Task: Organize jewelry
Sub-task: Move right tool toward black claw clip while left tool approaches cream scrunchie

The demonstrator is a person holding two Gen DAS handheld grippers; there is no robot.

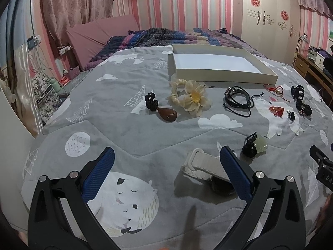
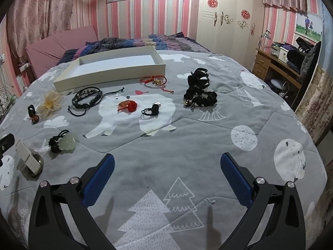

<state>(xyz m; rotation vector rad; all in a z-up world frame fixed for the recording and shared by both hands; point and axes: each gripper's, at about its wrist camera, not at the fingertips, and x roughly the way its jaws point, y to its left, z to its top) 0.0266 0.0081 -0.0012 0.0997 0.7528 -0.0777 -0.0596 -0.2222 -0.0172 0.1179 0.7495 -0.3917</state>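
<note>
1. Jewelry lies spread over the grey printed blanket (image 2: 187, 141) on the bed, all of it outside the box (image 2: 108, 74), a shallow white tray at the far side whose floor shows bare.
2. Just in front of the box sit a cream flower scrunchie (image 1: 190, 98), a black braided bracelet (image 2: 87, 96) and a red cord bracelet (image 2: 155, 81).
3. A brown teardrop pendant (image 1: 167, 114) on a knotted black cord lies left of the flower.
4. On the white bear print rest a red bead charm (image 2: 129, 105) and a small black hair tie (image 2: 152, 110), near each other but apart.
5. A black claw clip (image 2: 197, 79) stands behind a black scrunchie (image 2: 203, 100); whether they touch I cannot tell.
6. A pale green pendant (image 2: 66, 142) with a black knot lies nearer the cameras, and a white watch (image 1: 203, 165) sits beside it, its strap passing behind the right finger in the left view.
7. The left gripper (image 1: 166, 162) has its blue-padded fingers (image 1: 100, 174) spread wide above the blanket, nothing between them.
8. The right gripper (image 2: 166, 166) is likewise wide open and holds nothing, over bare blanket with tree prints.
9. Readable writing is scant: on the black gripper body at the right edge of the left view white letters "DA" show, the rest cut off.
10. Framed photos on the striped wall carry no legible text.
</note>
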